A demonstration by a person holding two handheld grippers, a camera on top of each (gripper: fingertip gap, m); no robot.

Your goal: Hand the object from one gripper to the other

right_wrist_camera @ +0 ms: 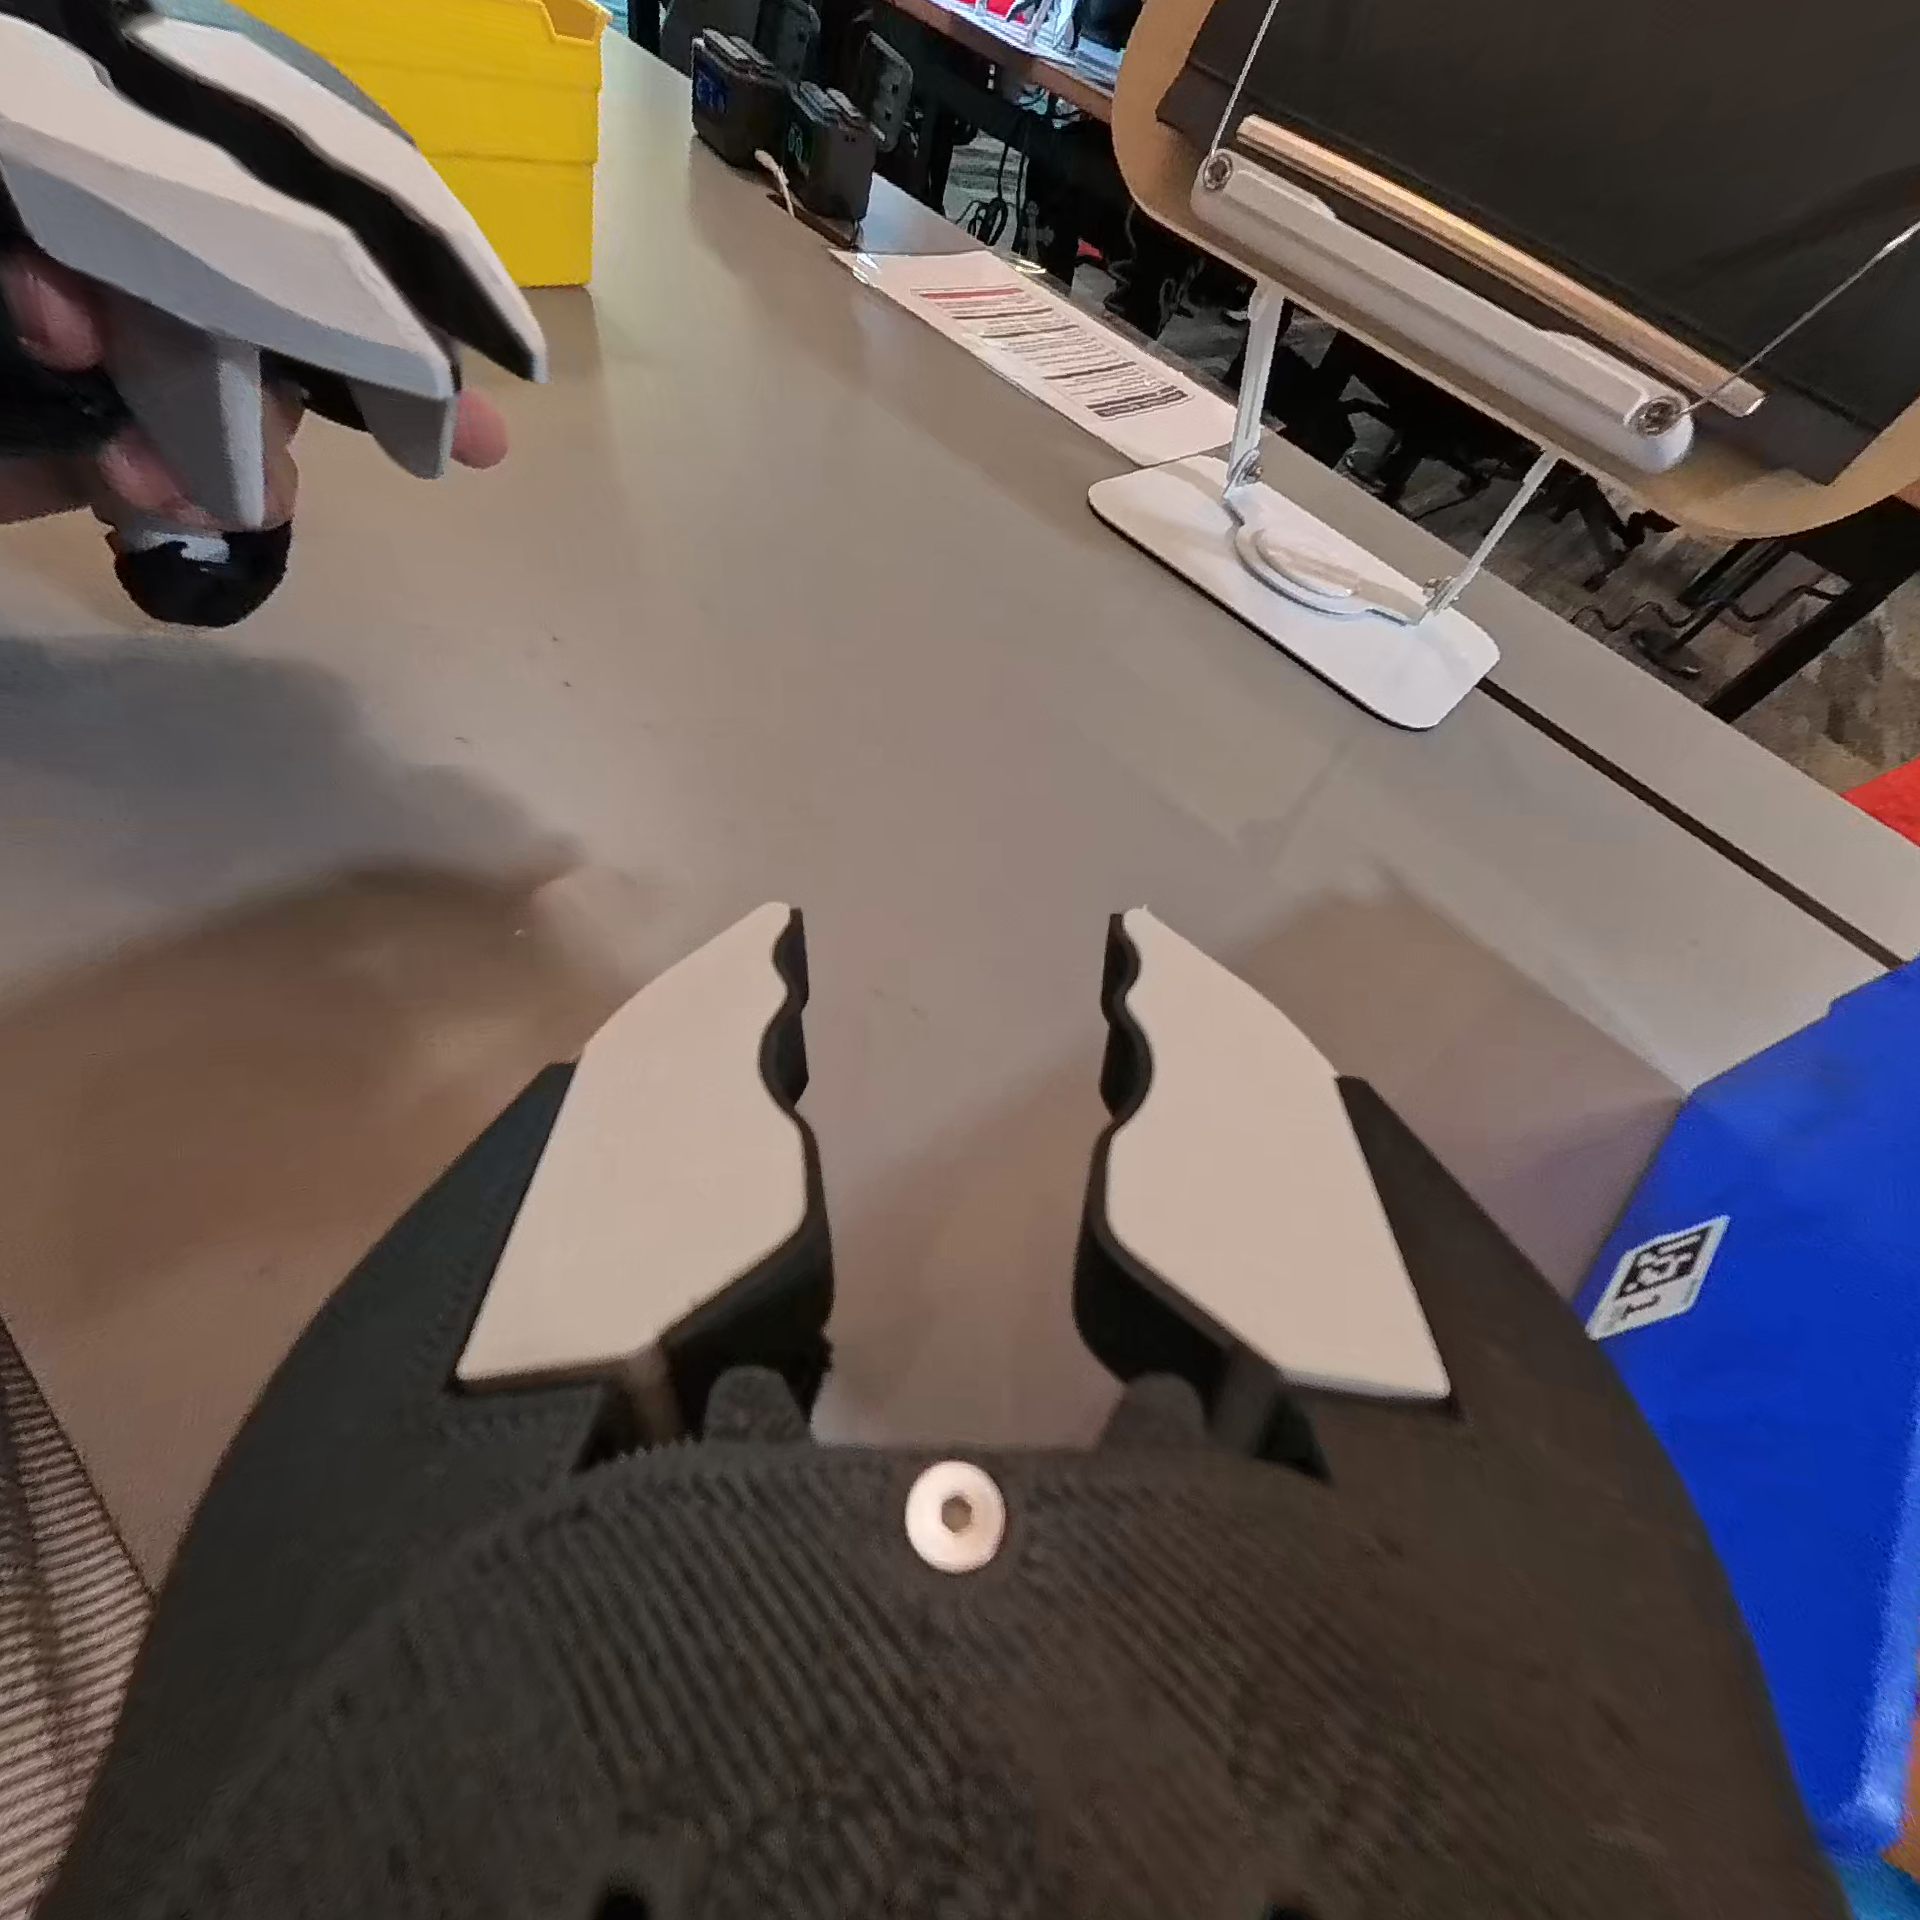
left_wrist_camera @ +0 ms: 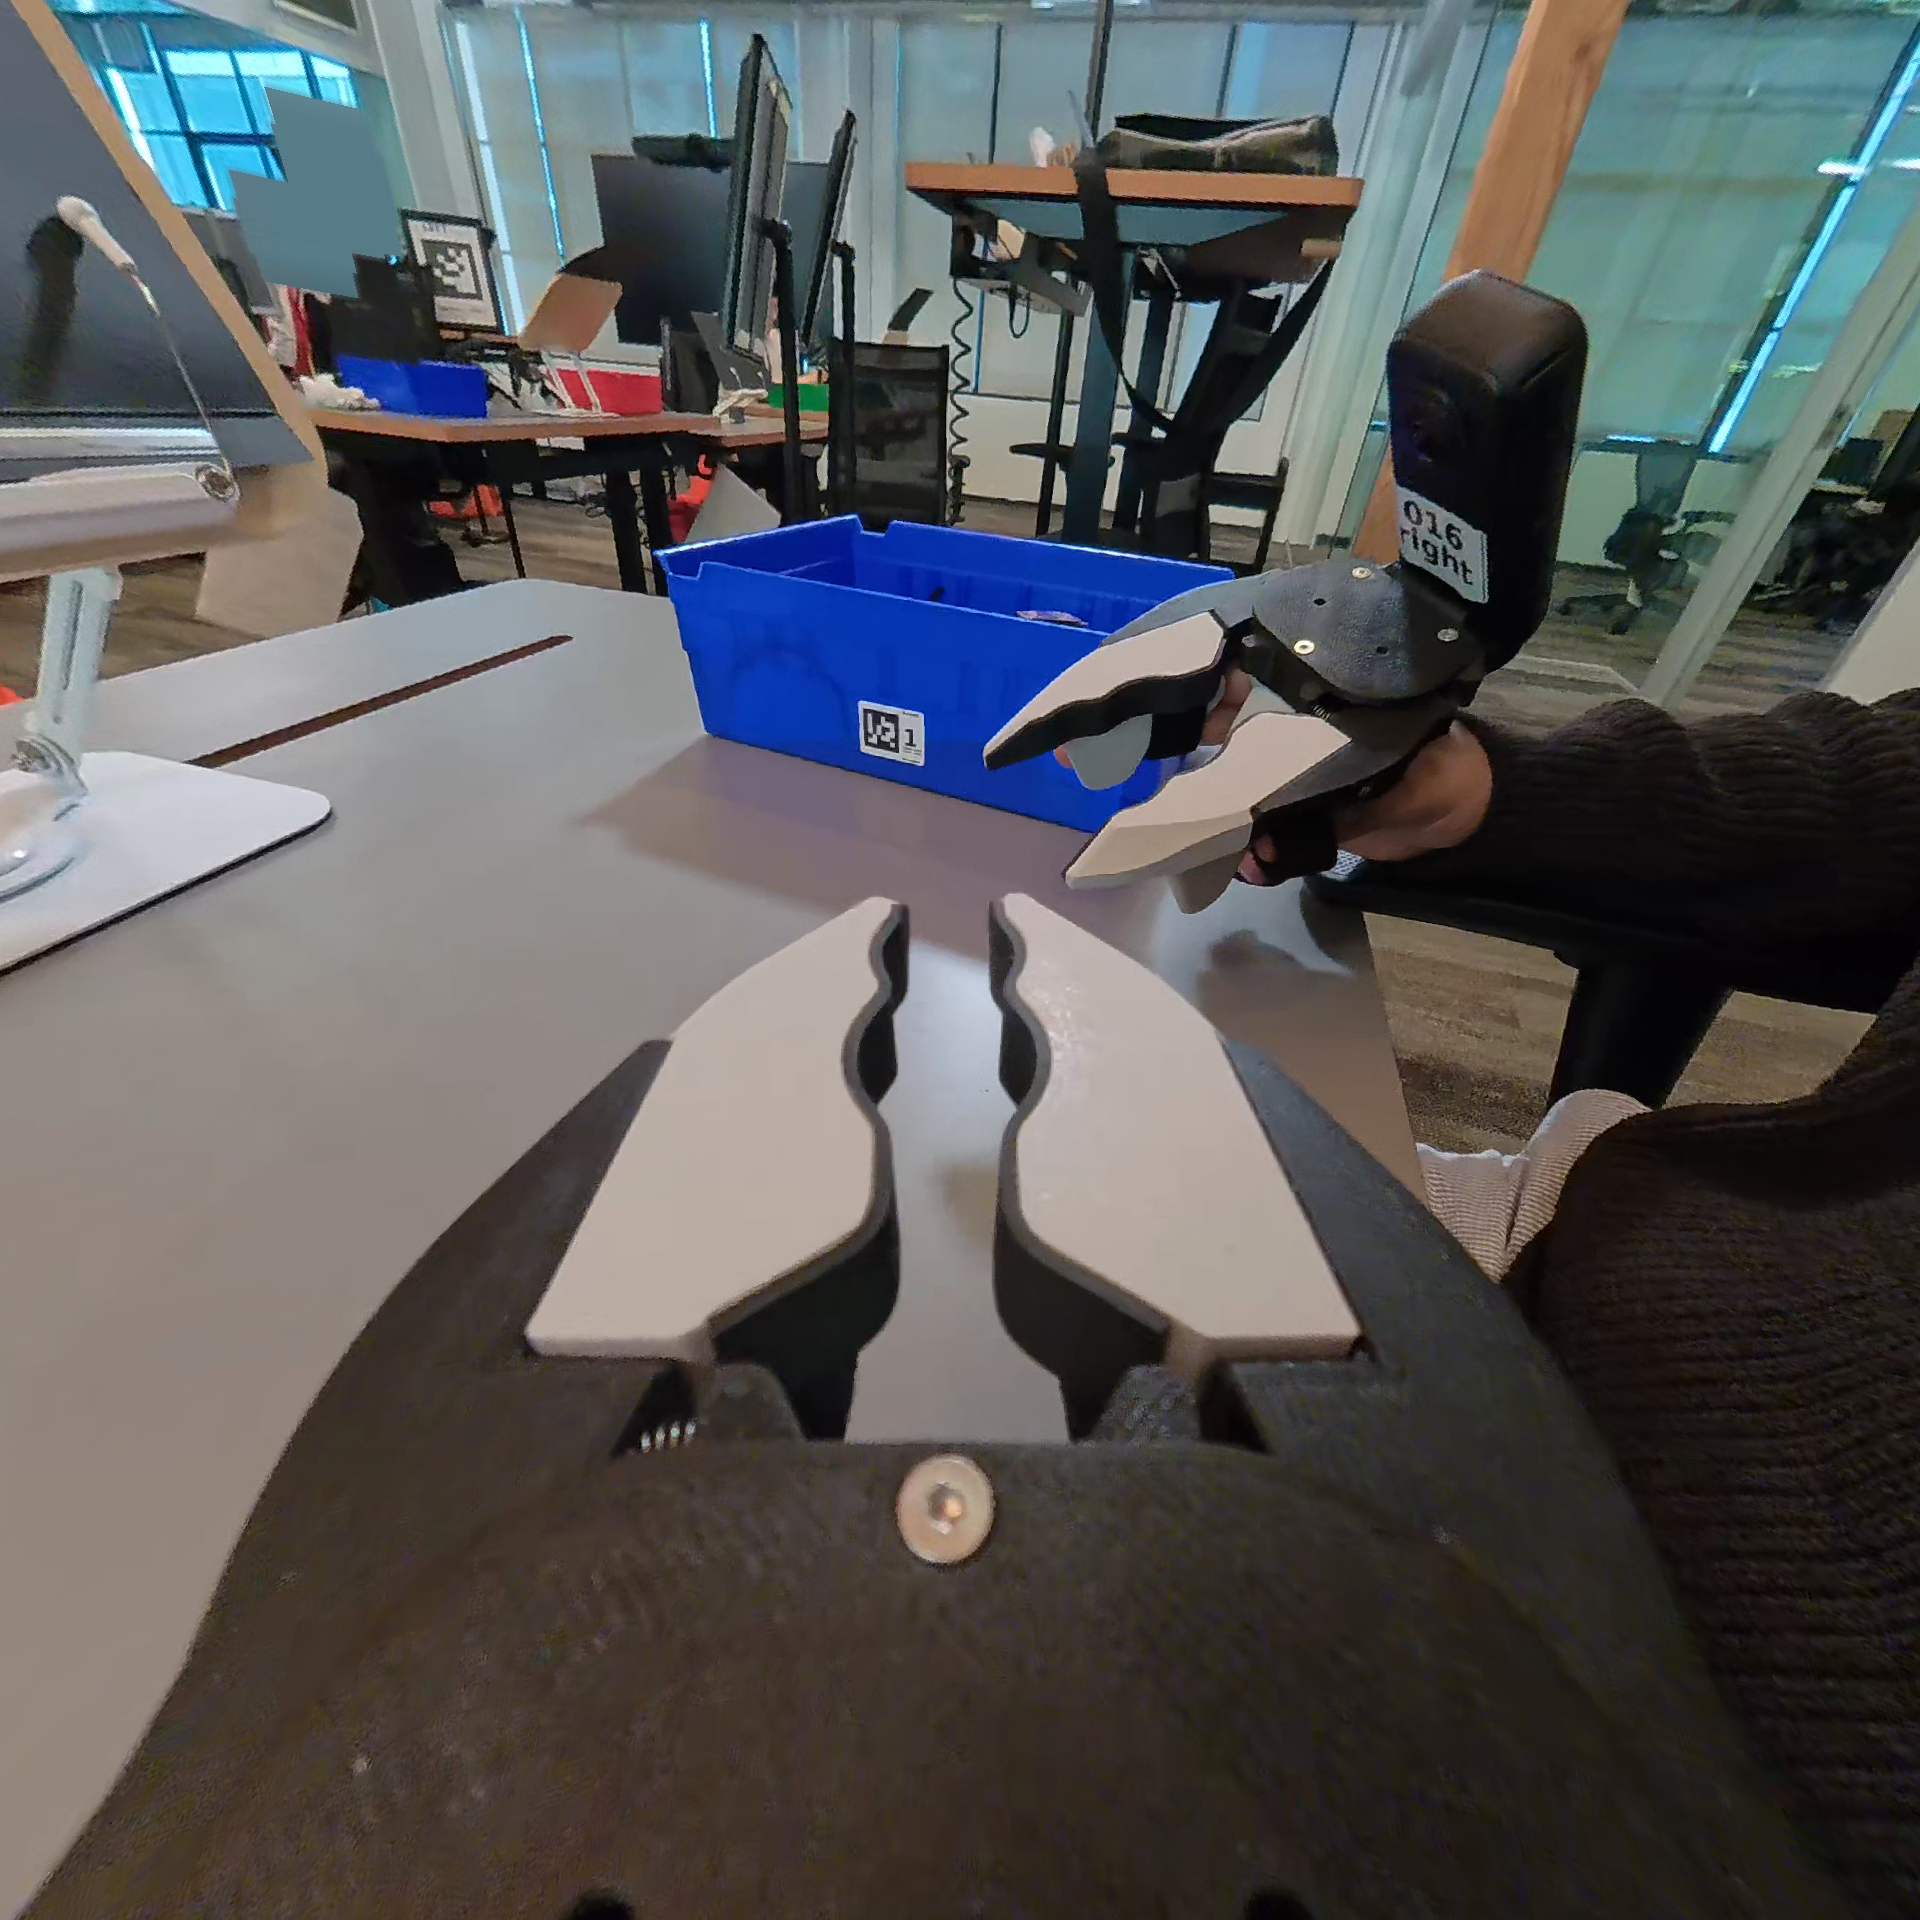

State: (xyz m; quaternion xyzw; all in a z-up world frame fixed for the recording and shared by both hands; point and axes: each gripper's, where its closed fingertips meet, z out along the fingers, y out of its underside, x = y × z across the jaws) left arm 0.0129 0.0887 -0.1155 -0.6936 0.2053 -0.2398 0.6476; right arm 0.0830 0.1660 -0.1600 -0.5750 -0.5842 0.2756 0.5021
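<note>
My left gripper (left_wrist_camera: 945,914) hovers low over the grey table (left_wrist_camera: 468,987). Its fingers stand a narrow gap apart with nothing between them. My right gripper (right_wrist_camera: 956,920) is open wider and empty, also above the table. In the left wrist view the right gripper (left_wrist_camera: 1039,821) sits just ahead and to the right, tips pointing left, in front of a blue bin (left_wrist_camera: 831,665). In the right wrist view the left gripper (right_wrist_camera: 494,374) is at the upper left. A small dark item (left_wrist_camera: 1049,616) lies in the bin, too hidden to identify.
The blue bin (right_wrist_camera: 1766,1195) is close on the right gripper's right. A white stand base (right_wrist_camera: 1351,623) carries a tilted dark panel (right_wrist_camera: 1558,156). A printed sheet (right_wrist_camera: 1039,343) and a yellow bin (right_wrist_camera: 499,135) lie farther off. A dark sleeve (left_wrist_camera: 1662,831) holds the right gripper.
</note>
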